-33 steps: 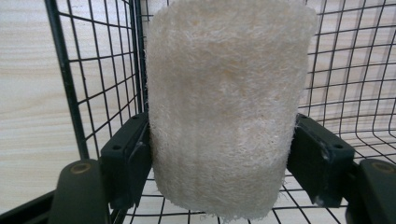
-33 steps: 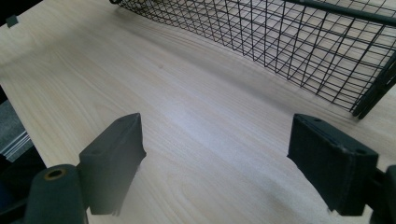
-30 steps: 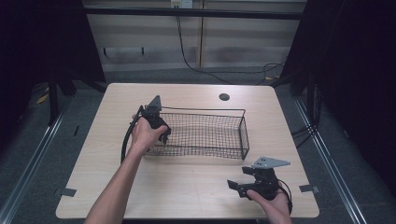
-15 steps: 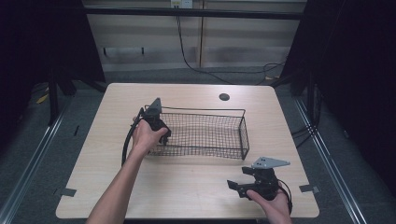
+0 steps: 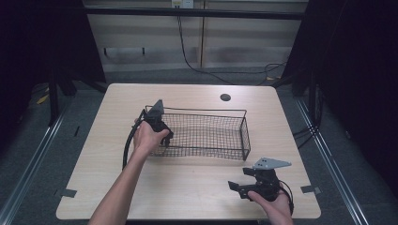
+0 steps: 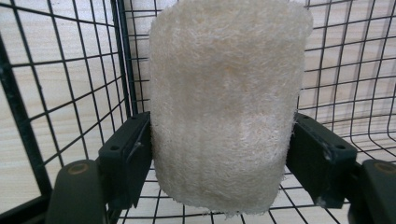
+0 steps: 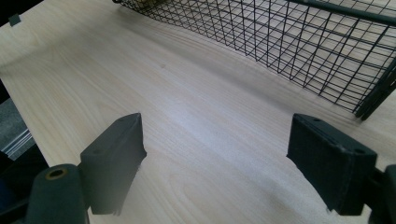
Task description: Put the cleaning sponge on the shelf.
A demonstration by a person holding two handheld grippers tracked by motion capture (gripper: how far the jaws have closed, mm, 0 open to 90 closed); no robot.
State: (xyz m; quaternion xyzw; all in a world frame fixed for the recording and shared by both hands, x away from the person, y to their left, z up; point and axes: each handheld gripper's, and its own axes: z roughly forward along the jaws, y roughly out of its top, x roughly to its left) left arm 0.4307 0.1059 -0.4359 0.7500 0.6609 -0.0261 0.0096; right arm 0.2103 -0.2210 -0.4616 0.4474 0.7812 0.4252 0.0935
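At the basket's [image 5: 202,133] left end, a loofah [image 6: 224,102] is held between the left gripper's [image 6: 219,158] jaws, inside the wire walls; placing appears to be in hand; release is judged next; the right gripper [image 5: 248,185], jaws wide and empty, rests on the counter [image 5: 187,187].

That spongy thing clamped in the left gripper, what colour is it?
The loofah sponge is a creamy off-white with a fibrous, woven texture, clearest in the left gripper view.
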